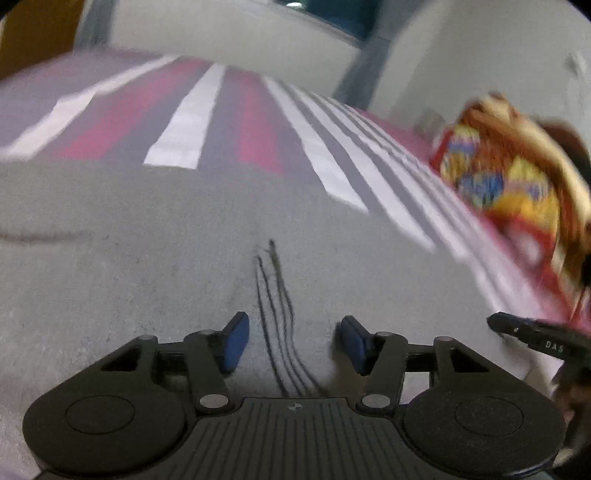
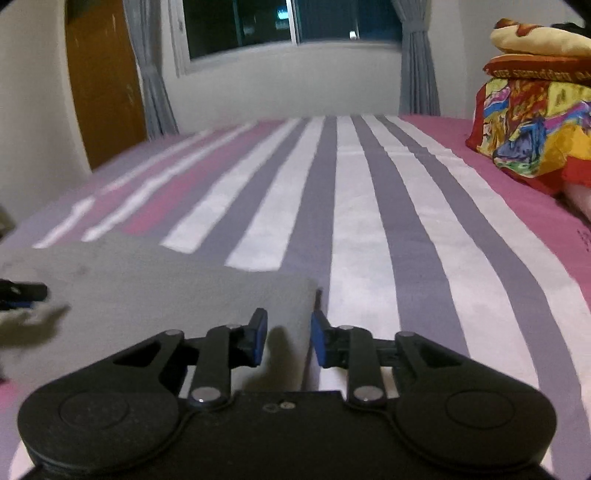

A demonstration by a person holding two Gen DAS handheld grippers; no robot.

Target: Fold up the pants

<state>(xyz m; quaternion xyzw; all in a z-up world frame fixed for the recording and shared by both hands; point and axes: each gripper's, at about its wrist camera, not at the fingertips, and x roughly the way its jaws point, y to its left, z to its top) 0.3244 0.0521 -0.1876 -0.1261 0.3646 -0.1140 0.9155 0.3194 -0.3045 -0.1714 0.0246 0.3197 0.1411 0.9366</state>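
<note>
Grey pants (image 1: 147, 258) lie flat on a striped bed, with dark drawstrings (image 1: 275, 295) running between my left fingers. My left gripper (image 1: 291, 339) is open just above the fabric, holding nothing. In the right wrist view the pants (image 2: 166, 295) fill the lower left, their right edge passing between my fingers. My right gripper (image 2: 286, 338) is open over that edge. The right gripper's tip (image 1: 532, 332) shows at the right of the left wrist view, and the left gripper's tip (image 2: 22, 291) shows at the far left of the right wrist view.
The bed sheet (image 2: 369, 221) has pink, grey and white stripes. A stack of colourful folded bedding (image 2: 532, 122) sits at the bed's right side, also in the left wrist view (image 1: 509, 177). A window (image 2: 288, 26), curtains and a wooden door (image 2: 103, 81) are beyond the bed.
</note>
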